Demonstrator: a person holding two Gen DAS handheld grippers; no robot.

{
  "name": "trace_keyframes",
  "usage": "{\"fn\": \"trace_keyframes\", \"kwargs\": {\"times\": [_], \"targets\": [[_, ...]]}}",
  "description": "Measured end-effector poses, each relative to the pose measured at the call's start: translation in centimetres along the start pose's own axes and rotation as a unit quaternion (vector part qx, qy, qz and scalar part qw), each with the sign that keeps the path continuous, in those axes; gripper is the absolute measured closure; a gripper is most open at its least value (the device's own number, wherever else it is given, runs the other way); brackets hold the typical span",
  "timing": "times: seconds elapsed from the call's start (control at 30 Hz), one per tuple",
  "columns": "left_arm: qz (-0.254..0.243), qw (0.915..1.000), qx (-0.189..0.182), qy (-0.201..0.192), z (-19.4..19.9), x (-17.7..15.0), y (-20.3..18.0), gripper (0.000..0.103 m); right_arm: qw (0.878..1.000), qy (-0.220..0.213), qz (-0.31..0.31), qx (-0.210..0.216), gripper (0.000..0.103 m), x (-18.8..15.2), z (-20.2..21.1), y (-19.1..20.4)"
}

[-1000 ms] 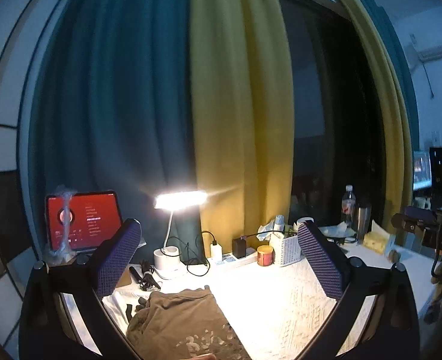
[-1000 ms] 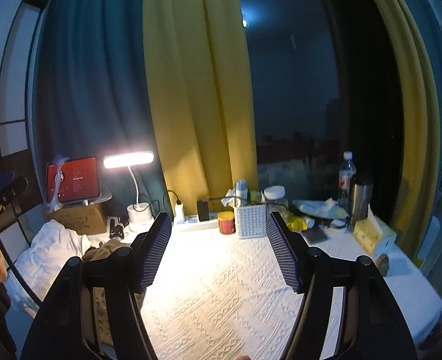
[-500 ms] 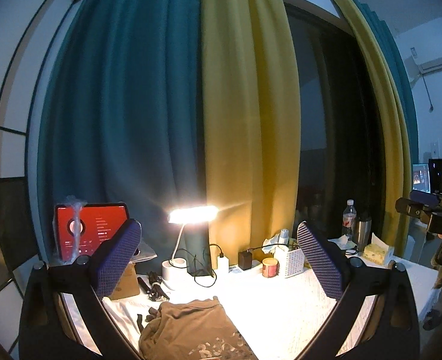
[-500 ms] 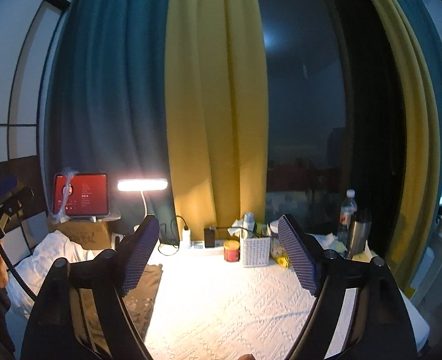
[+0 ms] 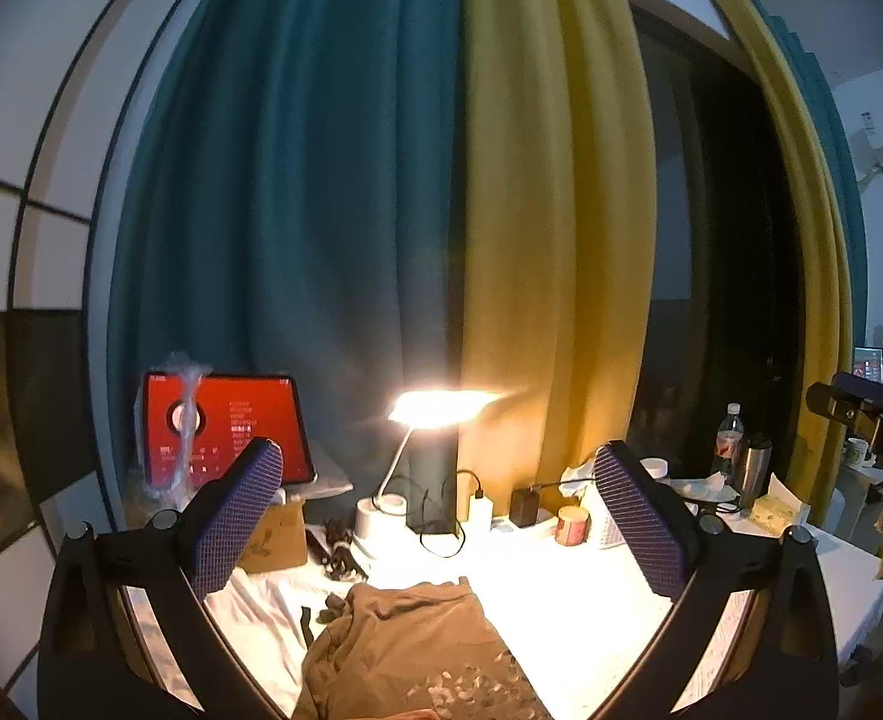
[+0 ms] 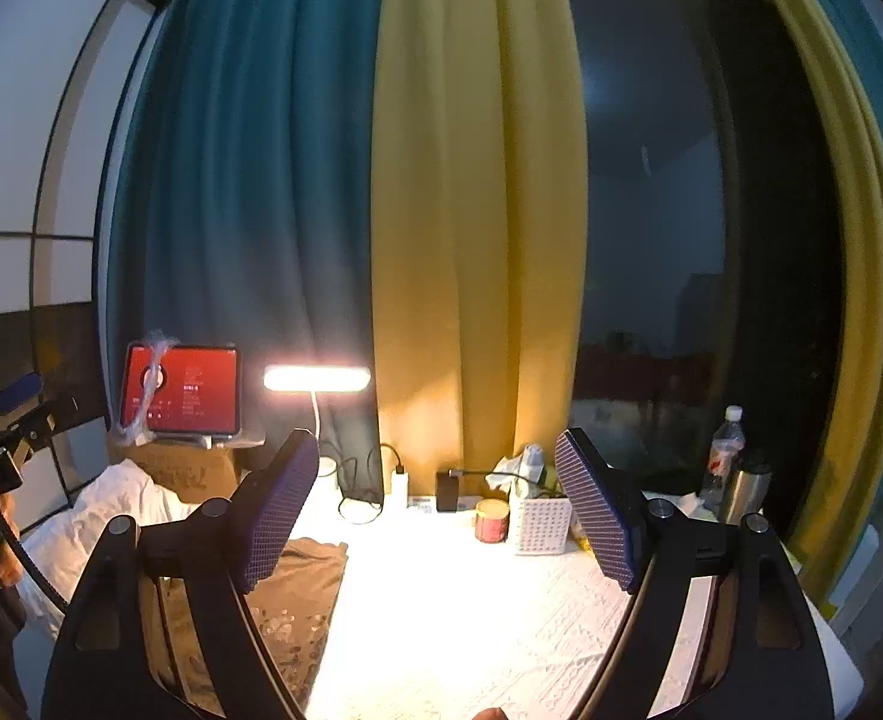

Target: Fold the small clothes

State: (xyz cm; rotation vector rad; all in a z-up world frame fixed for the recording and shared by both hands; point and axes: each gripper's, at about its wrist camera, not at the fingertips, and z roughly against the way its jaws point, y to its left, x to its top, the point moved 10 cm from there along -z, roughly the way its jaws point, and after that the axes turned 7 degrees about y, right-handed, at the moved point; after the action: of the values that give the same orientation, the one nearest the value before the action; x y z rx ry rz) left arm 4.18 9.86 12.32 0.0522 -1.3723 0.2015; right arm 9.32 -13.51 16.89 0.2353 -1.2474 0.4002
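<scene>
Lamplit white table (image 5: pixel 573 612) holds a brown garment (image 5: pixel 405 642); left claw (image 5: pixel 441 516) and right claw (image 6: pixel 435 510) hover level above, spread wide, empty.

Lamp (image 5: pixel 441 410) is on at the back of the table (image 6: pixel 471 618), red-screen tablet (image 5: pixel 225 429) propped on a box (image 5: pixel 276 537) to its left. Red can (image 6: pixel 492 519) sits just beside a white basket (image 6: pixel 540 525); bottle (image 6: pixel 724 444) and steel cup (image 6: pixel 744 489) far right. Teal and yellow curtains (image 6: pixel 381 180) behind.
</scene>
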Motion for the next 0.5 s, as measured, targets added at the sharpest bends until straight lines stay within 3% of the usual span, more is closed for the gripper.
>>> {"fn": "trace_keyframes", "kwargs": {"times": [0.5], "targets": [[0.002, 0.9999, -0.001, 0.013, -1.4, -0.4, 0.1, 0.0, 1.0, 0.023, -0.004, 0.0, 0.019, -0.9, -2.3, -0.2]]}}
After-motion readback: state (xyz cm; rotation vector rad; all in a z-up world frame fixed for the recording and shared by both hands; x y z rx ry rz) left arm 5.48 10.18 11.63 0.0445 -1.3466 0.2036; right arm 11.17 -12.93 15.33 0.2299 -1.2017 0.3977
